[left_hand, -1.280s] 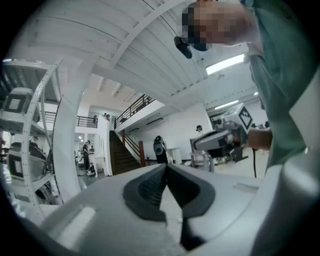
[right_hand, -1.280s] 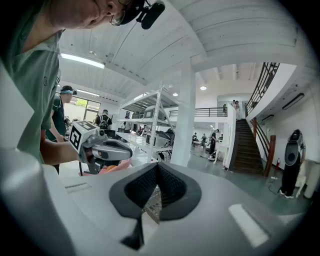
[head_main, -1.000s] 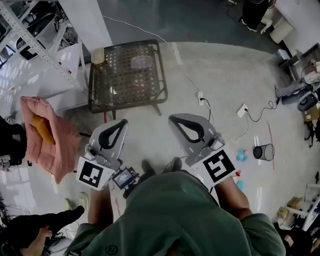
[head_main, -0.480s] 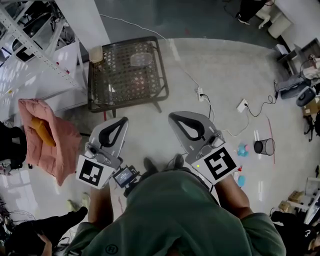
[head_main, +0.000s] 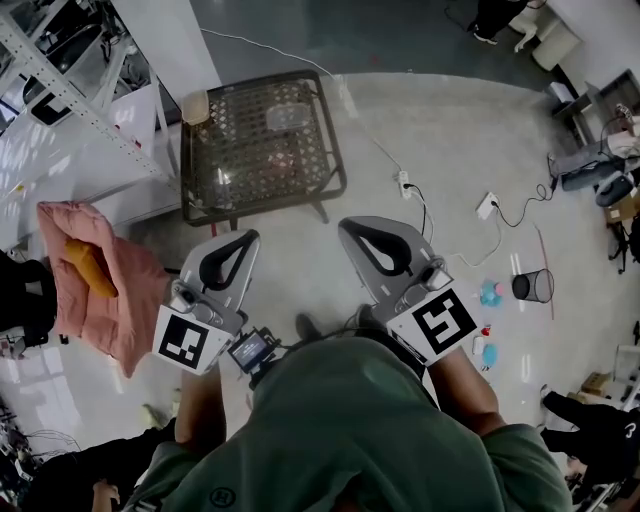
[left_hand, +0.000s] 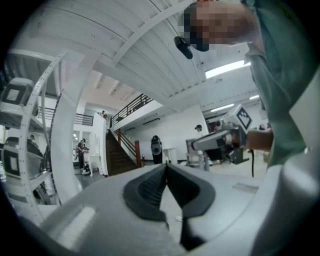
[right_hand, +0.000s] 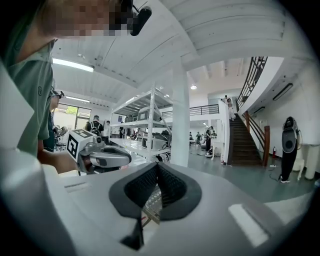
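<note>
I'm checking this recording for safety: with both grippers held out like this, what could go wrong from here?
Tripping: a white cable and plug strip lie on the floor just ahead of the person, beside the mesh table.
Knocking: the left gripper and right gripper are both shut and empty, pointing toward the table; a forward swing might strike its rim.

a pink quilt (head_main: 125, 300) is seen crumpled on the pale floor (head_main: 450, 120), and an orange thing (head_main: 85, 265) is laid on it. a white shelf rack (head_main: 60, 95) is set just beyond the quilt. a white cable (head_main: 370, 145) is run across the floor to a power strip (head_main: 405, 184). a mesh waste bin (head_main: 533, 286) is stood upright, with small blue things (head_main: 491, 293) just beside it. in the right gripper view a white pillar (right_hand: 180, 120) and a dark staircase (right_hand: 243, 145) are shown well apart.
</note>
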